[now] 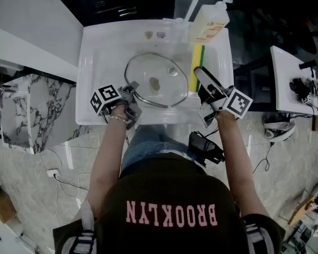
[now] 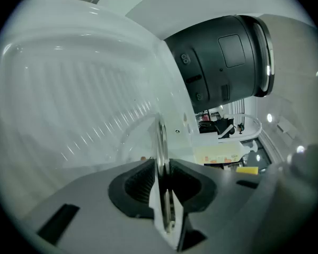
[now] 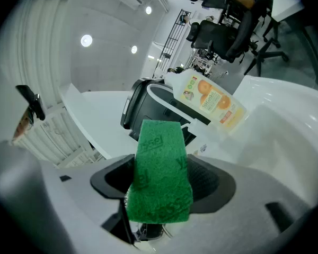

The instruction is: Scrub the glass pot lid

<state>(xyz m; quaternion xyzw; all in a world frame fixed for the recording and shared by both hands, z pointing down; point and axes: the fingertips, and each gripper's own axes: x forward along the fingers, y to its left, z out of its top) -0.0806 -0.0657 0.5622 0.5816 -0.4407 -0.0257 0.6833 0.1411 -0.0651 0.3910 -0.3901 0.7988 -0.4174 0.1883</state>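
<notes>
The white rectangular sink basin [image 1: 95, 46] holds the round glass pot lid with a metal rim [image 1: 146, 67], which sits in the middle of the basin. At the basin's back right corner stands a pale plastic pump bottle of dish soap with an orange label [image 1: 209, 23]. The left gripper [image 1: 131, 91] has its fingers clenched on the lid's near-left edge, pinching the rim edge-on. The right gripper [image 1: 203, 78] grasps a green scouring sponge with a yellow back [image 1: 197, 62] just beside the lid's right edge, seemingly not yet on the glass.

The main risk, I judge, is the narrow pinch on the rim. Hard pressure from the sponge far from that hold could lever the lid out of the fingers and drop it against the basin (glass on a hard sink chips easily). The sponge is held by one end, so it may fold or slide out under a firm stroke. A wide sweep toward the back right could also tip the bottle.
</notes>
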